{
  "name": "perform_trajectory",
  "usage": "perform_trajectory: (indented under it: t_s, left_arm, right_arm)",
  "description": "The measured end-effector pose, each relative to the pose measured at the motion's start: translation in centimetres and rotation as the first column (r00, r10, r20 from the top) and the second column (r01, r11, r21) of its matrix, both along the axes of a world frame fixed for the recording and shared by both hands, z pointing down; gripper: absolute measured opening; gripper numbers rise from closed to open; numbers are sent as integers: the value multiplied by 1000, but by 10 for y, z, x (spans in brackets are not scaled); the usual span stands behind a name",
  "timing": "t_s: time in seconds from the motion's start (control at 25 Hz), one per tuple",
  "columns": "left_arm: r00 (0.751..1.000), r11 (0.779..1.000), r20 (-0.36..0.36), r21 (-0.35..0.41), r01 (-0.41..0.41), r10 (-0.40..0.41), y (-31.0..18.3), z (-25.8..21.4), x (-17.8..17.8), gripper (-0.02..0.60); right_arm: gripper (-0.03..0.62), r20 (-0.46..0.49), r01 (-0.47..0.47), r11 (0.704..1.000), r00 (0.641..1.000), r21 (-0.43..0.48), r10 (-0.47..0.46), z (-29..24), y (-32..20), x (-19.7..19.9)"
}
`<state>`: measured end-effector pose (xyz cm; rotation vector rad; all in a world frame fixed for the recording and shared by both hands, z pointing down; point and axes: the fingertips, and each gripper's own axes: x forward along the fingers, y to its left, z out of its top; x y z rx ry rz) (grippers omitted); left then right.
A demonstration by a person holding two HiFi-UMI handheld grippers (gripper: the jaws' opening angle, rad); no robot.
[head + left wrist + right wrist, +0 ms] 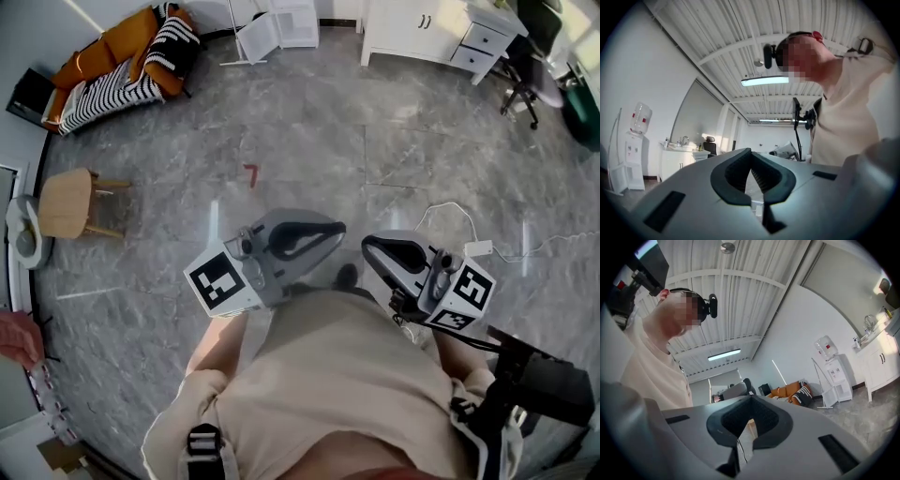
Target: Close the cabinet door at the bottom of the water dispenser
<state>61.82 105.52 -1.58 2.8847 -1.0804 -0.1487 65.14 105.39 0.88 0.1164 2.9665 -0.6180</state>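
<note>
- Person's beige shirt (328, 375): nearest the camera, it fills the lower middle of the head view.
- Left gripper (337, 229): level, just in front of the chest. In the left gripper view its dark fingers (729, 178) meet at the tips, closed with nothing between them.
- Right gripper (368, 245): just beside the left one, the two tips pointing toward each other. Its fingers (771, 418) are also together and empty.
- Floor (356, 150): grey marble tiles. A white plug block (478, 248) with its cable lies near the right gripper.
- Water dispenser (295, 21): white, at the far wall, well apart from both grippers. A bottle (826, 346) sits on top.
- Cabinet door (258, 37): at the bottom of the water dispenser, swung open into the room.
- Sofa (122, 56): orange with a striped cover, left of the water dispenser.
- White cabinet (422, 28): right of the water dispenser.
- Wooden stool (66, 202): at the left edge of the head view.
</note>
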Motion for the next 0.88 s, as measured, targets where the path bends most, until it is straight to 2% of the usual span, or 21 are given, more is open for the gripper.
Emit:
perform_trajectory:
  t_s: [0.08, 0.12, 0.2, 0.32, 0.52, 0.72, 0.8, 0.88]
  left_arm:
    - [996, 1000, 83, -7, 13, -12, -15, 11, 16, -11]
    - [996, 999, 86, -21, 40, -38, -24, 16, 16, -11]
    - [996, 995, 35, -48, 83, -81, -39, 16, 3, -11]
    - [994, 993, 30, -50, 107, -105, -56, 14, -26, -11]
    - [993, 992, 30, -53, 118, -117, -87, 20, -81, -11]
    - [995, 994, -56, -77, 79, -84, -124, 17, -142, -11]
    - [997, 996, -42, -71, 63, -66, -138, 17, -169, -11]
    - [999, 998, 21, -53, 35, -34, -150, 17, -196, -11]
  right_arm:
    - [12, -33, 37, 998, 999, 56, -36, 6, -16, -1]
    - [12, -42, 55, 995, 998, 79, -52, 5, -23, -2]
    - [12, -44, 84, 991, 996, 105, -79, -2, -36, -8]
    - [12, -50, 104, 984, 994, 142, -98, -12, -55, -34]
    - [12, -101, 119, 970, 990, 210, -100, -12, -81, -101]
    - [12, -128, 99, 972, 989, 213, -73, -16, -118, -171]
    - [12, -135, 96, 973, 989, 211, -69, -15, -131, -199]
    - [12, -130, 94, 974, 989, 206, -68, -14, -144, -227]
